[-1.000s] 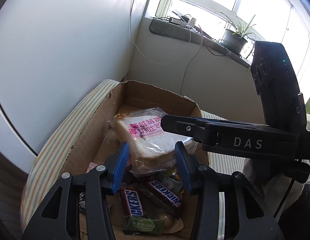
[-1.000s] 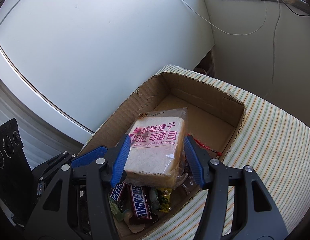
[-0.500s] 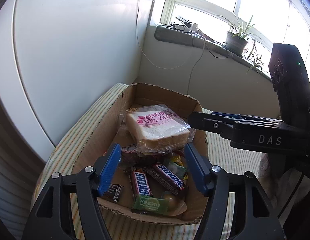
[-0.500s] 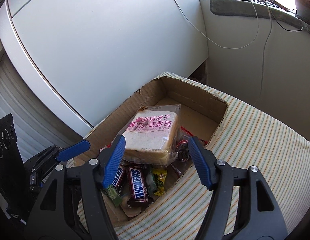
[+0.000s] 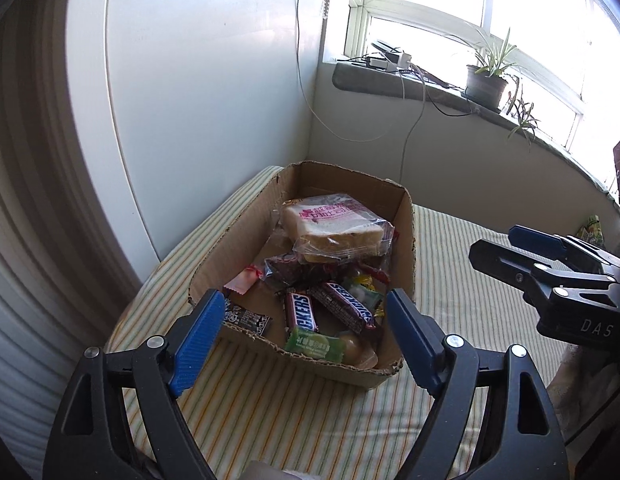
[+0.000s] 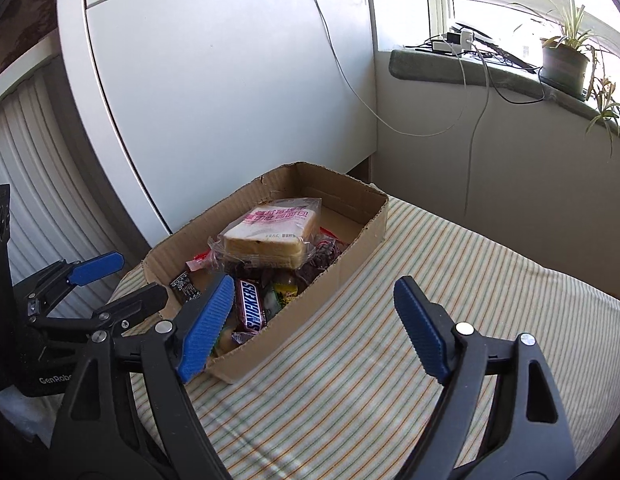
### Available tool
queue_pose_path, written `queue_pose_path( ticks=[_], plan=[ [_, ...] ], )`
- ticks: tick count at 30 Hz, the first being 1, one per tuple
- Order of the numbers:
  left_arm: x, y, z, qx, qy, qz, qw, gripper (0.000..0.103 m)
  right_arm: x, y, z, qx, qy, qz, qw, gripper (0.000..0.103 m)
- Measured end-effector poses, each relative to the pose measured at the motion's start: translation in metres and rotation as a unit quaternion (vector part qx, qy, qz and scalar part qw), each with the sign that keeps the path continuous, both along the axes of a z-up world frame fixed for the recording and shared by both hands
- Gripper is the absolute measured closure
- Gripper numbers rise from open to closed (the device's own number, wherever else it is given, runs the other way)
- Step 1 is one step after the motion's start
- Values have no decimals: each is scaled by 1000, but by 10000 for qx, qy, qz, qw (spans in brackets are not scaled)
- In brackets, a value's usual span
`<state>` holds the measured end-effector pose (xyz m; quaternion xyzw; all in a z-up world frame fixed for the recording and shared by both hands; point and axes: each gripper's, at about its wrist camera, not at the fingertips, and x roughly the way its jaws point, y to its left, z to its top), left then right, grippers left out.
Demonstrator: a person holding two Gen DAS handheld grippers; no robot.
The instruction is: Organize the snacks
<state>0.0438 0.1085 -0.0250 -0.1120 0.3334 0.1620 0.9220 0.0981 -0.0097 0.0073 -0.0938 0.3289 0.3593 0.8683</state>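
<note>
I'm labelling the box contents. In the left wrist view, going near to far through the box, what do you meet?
Green candy packet → Snickers bar → dark red snack bag → bagged toast bread → bare far end of the cardboard box.

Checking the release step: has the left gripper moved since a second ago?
Yes. The left gripper has backed away from the cardboard box, its jaws just opening, nothing between them; the bread pack lies in the box.

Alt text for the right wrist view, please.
A cardboard box of snacks sits on a striped cloth, a bagged bread slice on top of Snickers bars. The right gripper is open and empty; the left gripper is at left.
</note>
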Motion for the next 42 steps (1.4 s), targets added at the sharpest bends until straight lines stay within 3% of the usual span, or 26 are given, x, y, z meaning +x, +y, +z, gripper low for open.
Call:
queue_pose_path(
  ticks=[4, 11, 42],
  plan=[
    [-9, -6, -2, 7, 22, 40, 10000, 20, -13, -17, 0, -29, -200, -196, 9996, 8],
    [-15, -11, 3, 75, -27, 44, 10000, 20, -18, -29, -8, -49, -8, -296, 9995, 8],
    [-18, -18, 8, 248, -111, 63, 9996, 20, -26, -30, -11, -121, 17, -275, 9995, 8]
  ],
)
